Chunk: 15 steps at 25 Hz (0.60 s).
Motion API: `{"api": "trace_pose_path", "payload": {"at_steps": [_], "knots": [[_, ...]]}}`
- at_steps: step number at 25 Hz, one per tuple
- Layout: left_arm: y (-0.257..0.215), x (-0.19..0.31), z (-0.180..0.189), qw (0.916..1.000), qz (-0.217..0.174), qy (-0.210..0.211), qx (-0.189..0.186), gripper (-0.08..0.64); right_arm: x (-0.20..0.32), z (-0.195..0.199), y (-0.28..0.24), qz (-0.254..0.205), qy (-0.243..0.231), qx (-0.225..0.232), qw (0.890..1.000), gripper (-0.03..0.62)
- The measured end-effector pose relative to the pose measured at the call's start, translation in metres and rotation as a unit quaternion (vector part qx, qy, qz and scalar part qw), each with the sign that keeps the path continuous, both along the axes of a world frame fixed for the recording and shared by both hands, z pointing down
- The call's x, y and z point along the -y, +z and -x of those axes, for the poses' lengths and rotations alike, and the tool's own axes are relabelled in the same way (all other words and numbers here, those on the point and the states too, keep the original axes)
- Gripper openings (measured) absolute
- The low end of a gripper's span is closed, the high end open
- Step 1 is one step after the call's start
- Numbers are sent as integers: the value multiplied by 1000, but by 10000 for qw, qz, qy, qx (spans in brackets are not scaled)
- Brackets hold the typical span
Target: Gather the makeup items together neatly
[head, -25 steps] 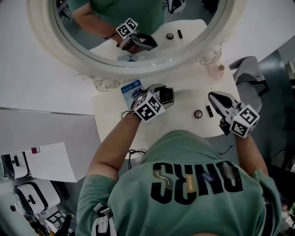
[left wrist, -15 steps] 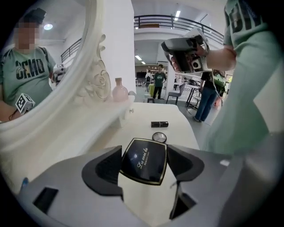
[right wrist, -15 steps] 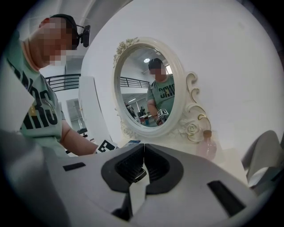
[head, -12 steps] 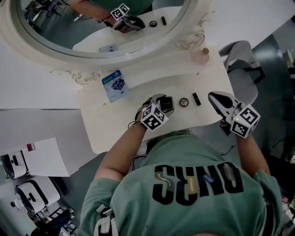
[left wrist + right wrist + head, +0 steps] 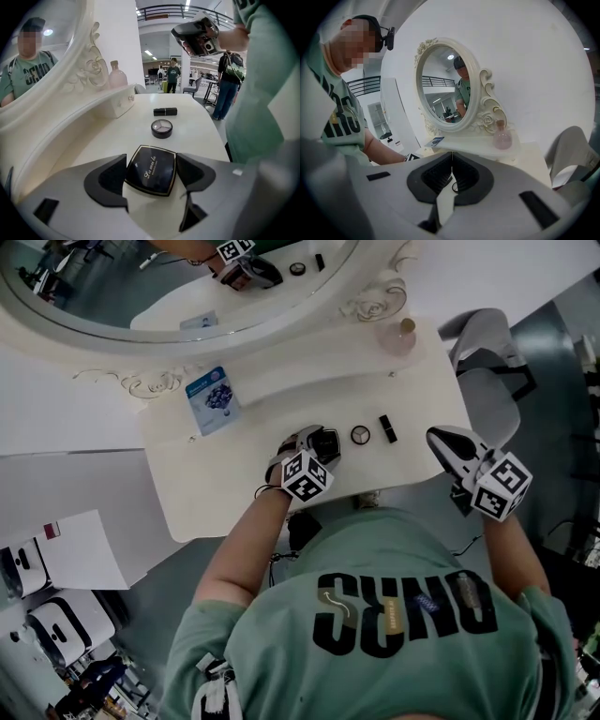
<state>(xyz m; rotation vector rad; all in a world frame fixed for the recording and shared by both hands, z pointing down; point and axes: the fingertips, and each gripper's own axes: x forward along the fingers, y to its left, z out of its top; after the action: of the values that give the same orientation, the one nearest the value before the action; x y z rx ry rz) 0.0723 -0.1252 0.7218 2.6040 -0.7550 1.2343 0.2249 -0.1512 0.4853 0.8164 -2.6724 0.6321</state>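
Note:
My left gripper (image 5: 317,448) (image 5: 151,165) is shut on a black square compact (image 5: 326,441) (image 5: 150,169) with gold lettering, low over the white dressing table (image 5: 234,484). Just right of it lie a round eyeshadow pot (image 5: 360,435) (image 5: 161,128) and, beyond that, a black lipstick (image 5: 387,428) (image 5: 165,111). My right gripper (image 5: 448,448) (image 5: 452,176) is shut with nothing in it. It hangs in the air off the table's right edge, apart from all the items.
A pink perfume bottle (image 5: 398,337) (image 5: 503,138) stands on the raised back shelf at the right. A blue card (image 5: 213,399) lies at the back left. The ornate oval mirror (image 5: 122,329) rises behind. A grey chair (image 5: 487,381) stands to the right.
The left gripper has carried the compact to the right, close to the round eyeshadow pot, and stayed there for the last half second. The right gripper has kept its place, shut. The head view has shifted.

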Motion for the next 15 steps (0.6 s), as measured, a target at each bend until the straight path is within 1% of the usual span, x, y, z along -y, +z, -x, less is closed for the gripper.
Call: {"api": "trace_pose_path", "payload": {"at_steps": [2,4,7,10,12,15], "knots": [[-4,-2,-4,9998,88,2,-151,327,1,3,-3,-18,12,30,10000,-5],[-18,-3,-5,9991,117,24,-403,328,1,10,-8,-51,3,63,10000,-5],[-51,1,8,9981,-117,-28,-605,330,1,27,-18,-115,-41,126,9998,-5],[-86,14,47,9966,-428,-313,-635,330,4,52,-31,-214,-130,221,9994,-5],[-105,25,84,9950,-613,-563,-560,330,7,76,-40,-312,-257,287,9988,-5],[-121,42,149,9915,-782,-990,-317,330,12,113,-51,-441,-464,359,9973,-5]]}}
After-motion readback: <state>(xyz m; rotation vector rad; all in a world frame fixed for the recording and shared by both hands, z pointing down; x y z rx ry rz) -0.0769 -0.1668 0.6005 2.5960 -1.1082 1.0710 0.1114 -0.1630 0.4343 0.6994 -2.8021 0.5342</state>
